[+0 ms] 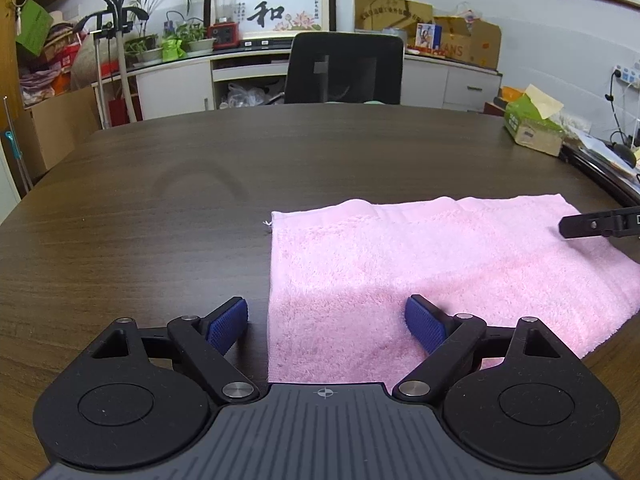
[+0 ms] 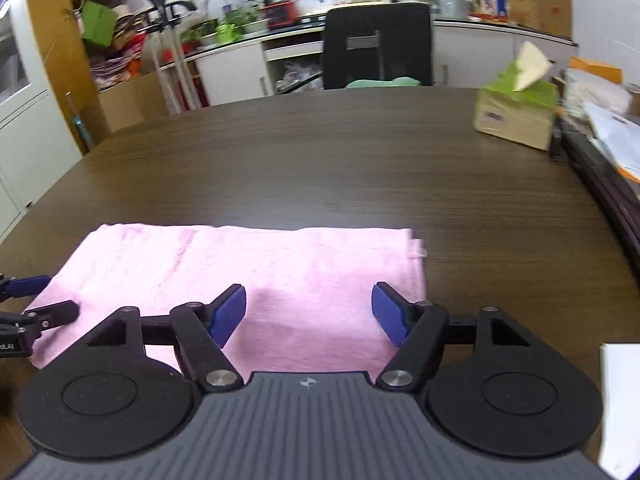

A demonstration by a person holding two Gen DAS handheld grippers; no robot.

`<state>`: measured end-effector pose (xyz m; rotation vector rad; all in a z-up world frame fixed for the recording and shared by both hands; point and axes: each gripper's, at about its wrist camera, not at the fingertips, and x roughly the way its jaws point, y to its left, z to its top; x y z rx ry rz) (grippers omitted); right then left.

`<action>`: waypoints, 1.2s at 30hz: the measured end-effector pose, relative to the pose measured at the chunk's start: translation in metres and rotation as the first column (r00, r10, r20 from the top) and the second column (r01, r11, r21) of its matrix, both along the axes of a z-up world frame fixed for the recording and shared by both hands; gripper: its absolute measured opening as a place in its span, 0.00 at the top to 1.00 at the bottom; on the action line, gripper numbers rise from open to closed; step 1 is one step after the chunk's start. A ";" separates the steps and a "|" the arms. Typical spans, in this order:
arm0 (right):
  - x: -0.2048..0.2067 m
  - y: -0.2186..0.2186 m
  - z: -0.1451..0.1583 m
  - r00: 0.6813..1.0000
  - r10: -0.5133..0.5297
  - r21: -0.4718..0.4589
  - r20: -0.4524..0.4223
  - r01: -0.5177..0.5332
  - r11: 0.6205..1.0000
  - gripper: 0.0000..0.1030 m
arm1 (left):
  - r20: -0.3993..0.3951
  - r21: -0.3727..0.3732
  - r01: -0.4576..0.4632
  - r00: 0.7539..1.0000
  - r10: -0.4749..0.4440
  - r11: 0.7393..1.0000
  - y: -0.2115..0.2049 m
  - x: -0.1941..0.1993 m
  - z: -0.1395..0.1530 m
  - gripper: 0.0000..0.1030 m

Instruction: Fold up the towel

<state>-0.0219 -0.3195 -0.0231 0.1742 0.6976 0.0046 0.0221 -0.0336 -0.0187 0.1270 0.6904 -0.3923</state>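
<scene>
A pink towel [image 1: 420, 264] lies flat on the dark wooden table [image 1: 200, 200], folded into a rectangle. My left gripper [image 1: 326, 322] is open over the towel's near left edge, one blue pad over the table and one over the towel. My right gripper [image 2: 308, 310] is open and empty above the towel [image 2: 260, 272], near its right end. The right gripper's finger shows at the right edge of the left wrist view [image 1: 592, 226]. The left gripper's fingers [image 2: 52, 312] show at the left edge of the right wrist view.
A green tissue box [image 1: 534, 126] stands at the table's far right, also in the right wrist view [image 2: 516, 110]. Papers and cables [image 2: 608, 136] lie along the right edge. A black office chair [image 1: 344, 68] stands behind the table. White paper [image 2: 620, 400] lies near right.
</scene>
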 end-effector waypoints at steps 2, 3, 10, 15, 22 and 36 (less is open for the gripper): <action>-0.008 0.001 0.001 1.000 0.004 0.003 0.028 -0.004 1.000 0.30 | 0.000 -0.001 -0.002 1.000 0.002 1.000 0.000 0.000 0.000 0.13; -0.011 0.003 0.002 0.999 0.022 0.013 0.041 -0.022 1.000 0.30 | 0.002 0.000 -0.003 1.000 0.003 1.000 0.000 -0.001 0.001 0.13; -0.020 0.012 -0.007 0.995 0.100 0.043 -0.007 -0.100 0.994 0.26 | 0.022 0.019 -0.003 1.000 0.002 1.000 -0.003 -0.003 0.000 0.12; -0.031 0.008 -0.005 0.997 0.073 0.052 0.007 -0.073 0.996 0.26 | 0.036 0.019 -0.030 0.999 0.030 0.999 -0.001 -0.003 0.003 0.13; -0.047 -0.018 -0.003 0.997 -0.005 0.147 0.083 -0.007 0.989 0.19 | 0.048 -0.027 -0.116 0.992 0.117 0.993 0.019 0.003 0.014 0.13; -0.057 -0.043 -0.011 0.974 -0.202 0.049 0.099 0.198 0.979 0.13 | -0.014 -0.052 -0.229 0.973 0.228 0.972 0.050 0.015 0.019 0.12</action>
